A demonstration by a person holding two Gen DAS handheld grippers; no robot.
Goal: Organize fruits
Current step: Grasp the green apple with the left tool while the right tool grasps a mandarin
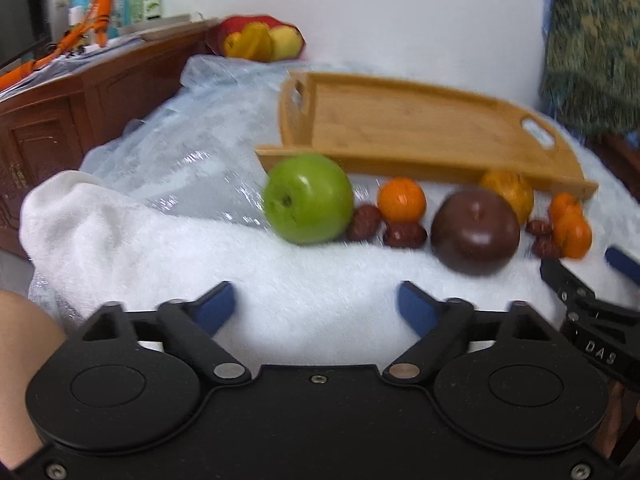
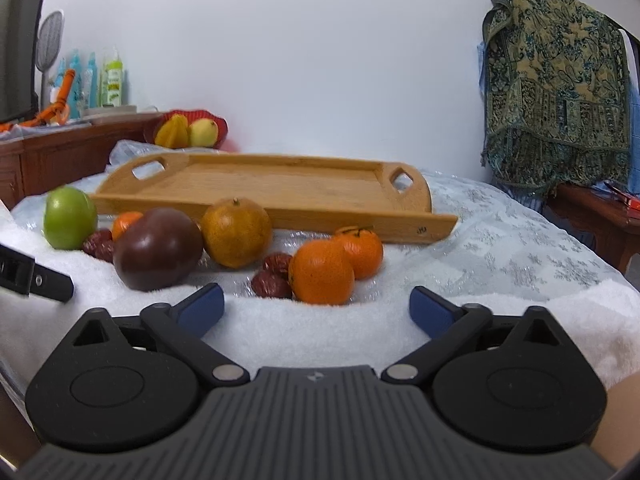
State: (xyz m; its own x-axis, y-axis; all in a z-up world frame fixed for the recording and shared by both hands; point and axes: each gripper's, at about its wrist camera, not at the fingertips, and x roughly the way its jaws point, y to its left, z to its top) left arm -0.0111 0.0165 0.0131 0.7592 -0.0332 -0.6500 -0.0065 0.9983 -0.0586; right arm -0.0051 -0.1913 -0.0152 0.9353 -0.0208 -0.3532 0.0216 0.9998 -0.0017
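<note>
Fruit lies in a row on a white towel in front of an empty wooden tray. From the left there is a green apple, a dark red apple, a yellow-orange citrus, small oranges and dark red dates. My left gripper stands open short of the green apple, nothing between its fingers. My right gripper is open just short of the oranges. Neither touches fruit.
A red bowl with yellow fruit sits behind the tray by the wall. A wooden cabinet with bottles stands at the left. A patterned cloth hangs at the right over a low wooden table. Clear plastic sheeting covers the surface.
</note>
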